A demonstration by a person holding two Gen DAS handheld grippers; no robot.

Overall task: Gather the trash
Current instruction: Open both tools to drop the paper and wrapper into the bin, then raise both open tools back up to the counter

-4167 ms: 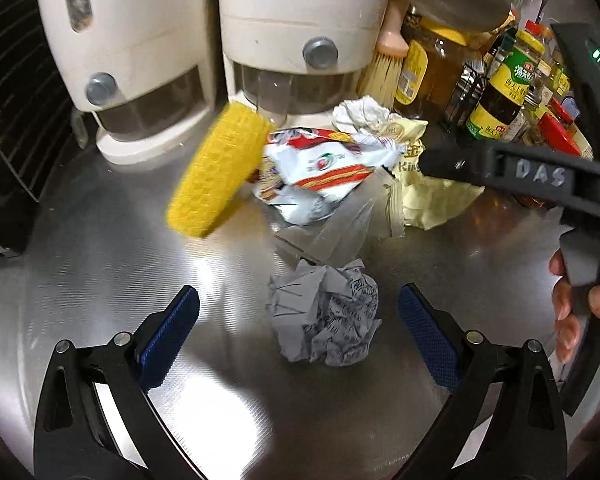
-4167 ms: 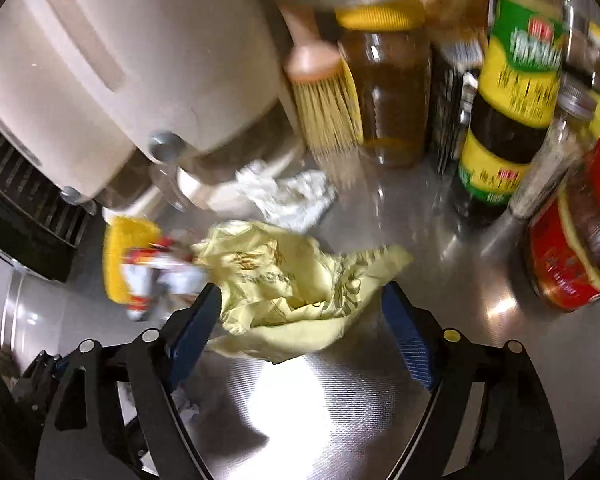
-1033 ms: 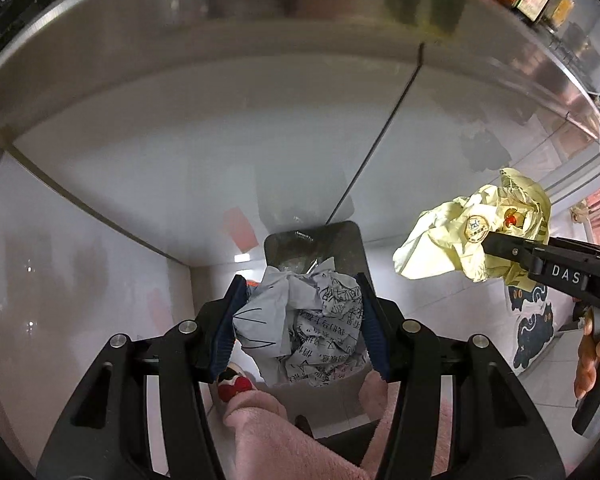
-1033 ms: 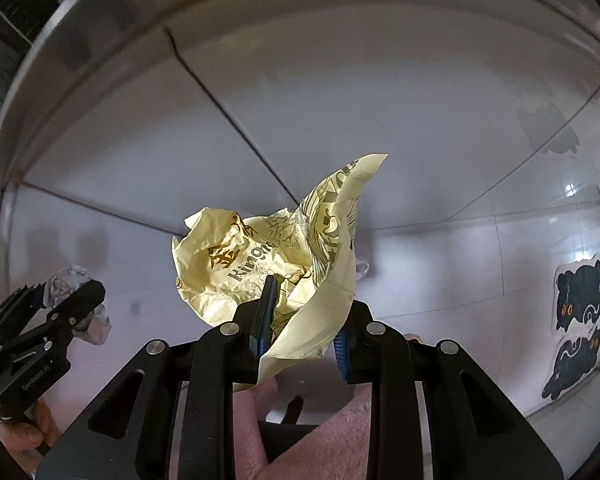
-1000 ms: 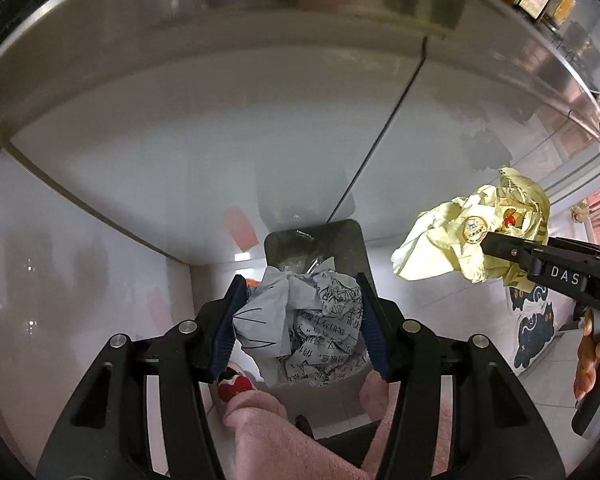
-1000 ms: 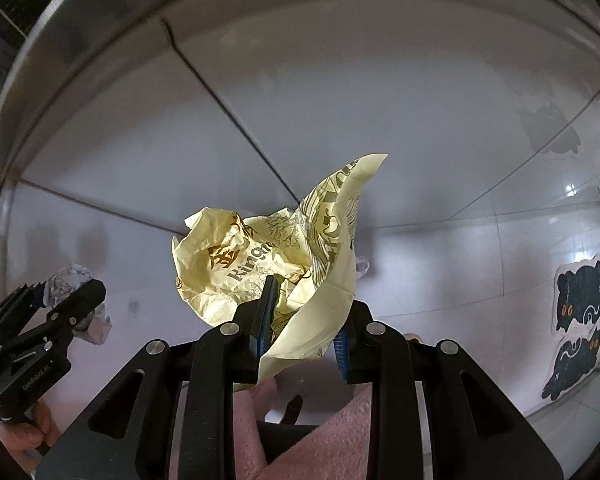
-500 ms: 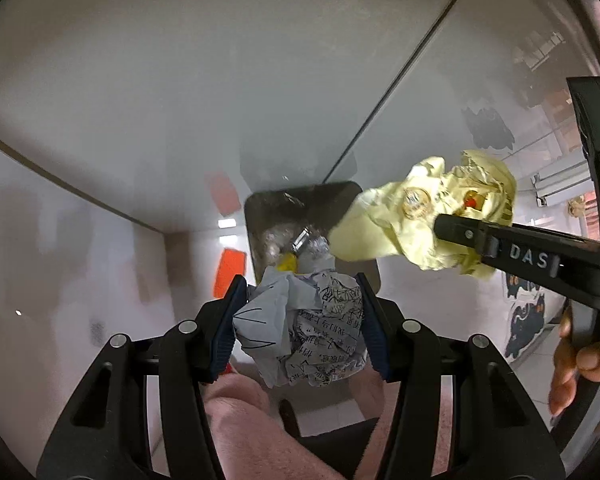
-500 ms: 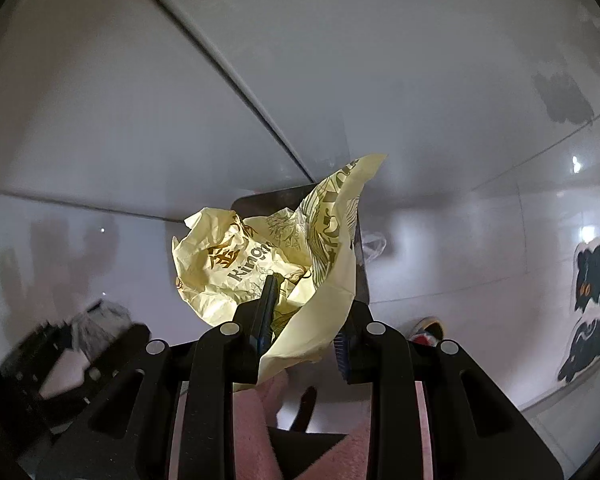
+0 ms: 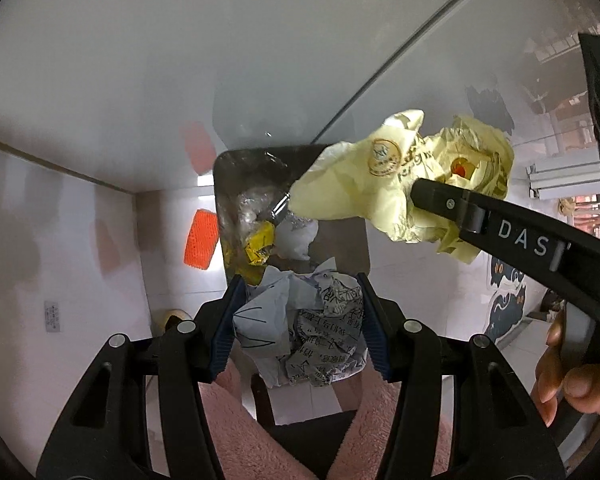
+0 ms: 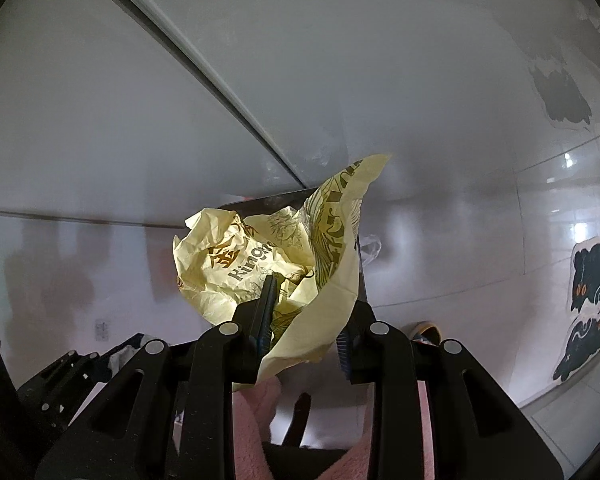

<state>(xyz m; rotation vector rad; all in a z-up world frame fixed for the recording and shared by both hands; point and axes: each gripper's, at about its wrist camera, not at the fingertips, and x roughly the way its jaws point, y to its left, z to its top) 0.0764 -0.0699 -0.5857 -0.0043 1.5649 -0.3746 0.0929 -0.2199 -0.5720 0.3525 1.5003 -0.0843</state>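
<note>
Gripping a crumpled printed paper ball (image 9: 300, 332), the left gripper (image 9: 300, 330) hangs above the near edge of the trash bin (image 9: 364, 240). Right gripper (image 10: 306, 312) pinches a yellow food wrapper (image 10: 268, 256) over the bin's far right side. The bin already holds scraps. Risk: the wrapper overhangs the rim, so it may drift on release and land on the floor (image 9: 416, 276); likewise the ball, if dropped short.

A pale tiled floor (image 9: 80, 280) is seen below, and on it a dark rectangular trash bin (image 9: 360, 240) is stood — crumpled white and yellow scraps (image 9: 276, 236) are held inside. Just beside the bin's left wall an orange ribbed sponge-like block (image 9: 200, 245) is laid. Farther right, a black cat-shaped floor mat (image 10: 588, 312) is spread — well apart from the bin.
</note>
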